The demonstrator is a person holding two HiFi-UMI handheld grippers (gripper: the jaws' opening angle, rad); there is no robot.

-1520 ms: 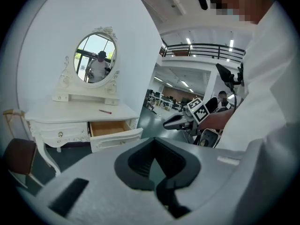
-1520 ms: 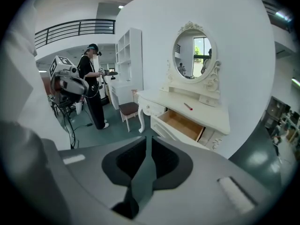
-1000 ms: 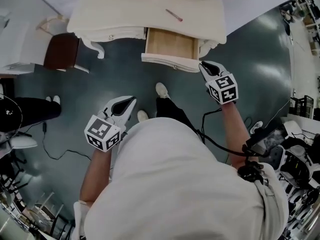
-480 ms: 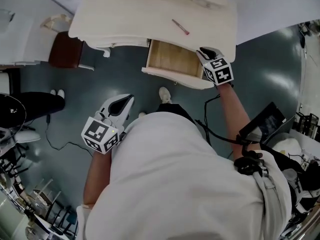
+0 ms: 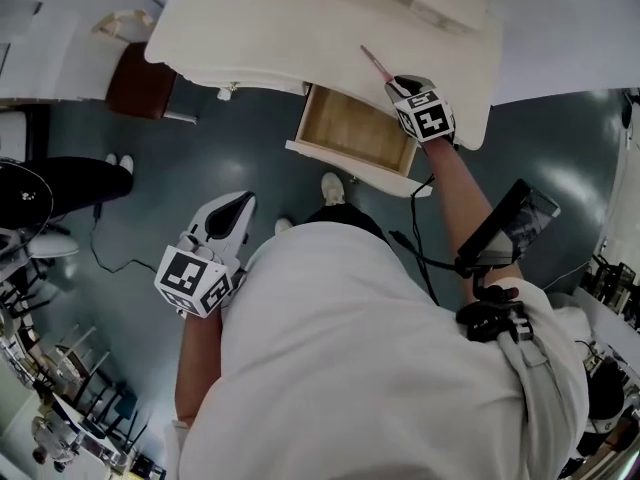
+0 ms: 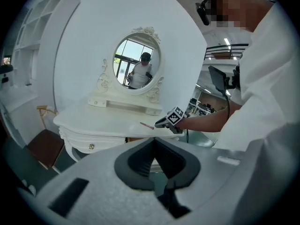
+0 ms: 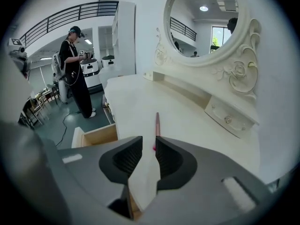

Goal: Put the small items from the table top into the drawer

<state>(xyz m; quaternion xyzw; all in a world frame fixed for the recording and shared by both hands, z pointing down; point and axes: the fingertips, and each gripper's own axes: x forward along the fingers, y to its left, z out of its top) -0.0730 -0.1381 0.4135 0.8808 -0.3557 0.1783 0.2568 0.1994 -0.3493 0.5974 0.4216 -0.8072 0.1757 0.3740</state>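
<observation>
Slim pink-red stick (image 5: 375,63) lying on the white dressing table top (image 5: 300,28), beside the open wooden drawer (image 5: 350,163).
Right gripper (image 5: 392,83) low over the table, jaws a narrow gap apart, the stick's near end just at their tips, not clamped. Left gripper (image 5: 243,200) well away over the floor, jaw tips together, empty.

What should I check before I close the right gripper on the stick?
1. Drawer open, with its floor bare: ok.
2. Right gripper jaws apart: ok.
3. Stick in line with the gap: ok, though its near end sits toward one jaw.
4. Stick between the pads: not ok, since it lies ahead of the tips.
5. Stick flat on the table, with nothing against it: ok.
6. Left gripper shut, empty and away from the table: ok.
</observation>
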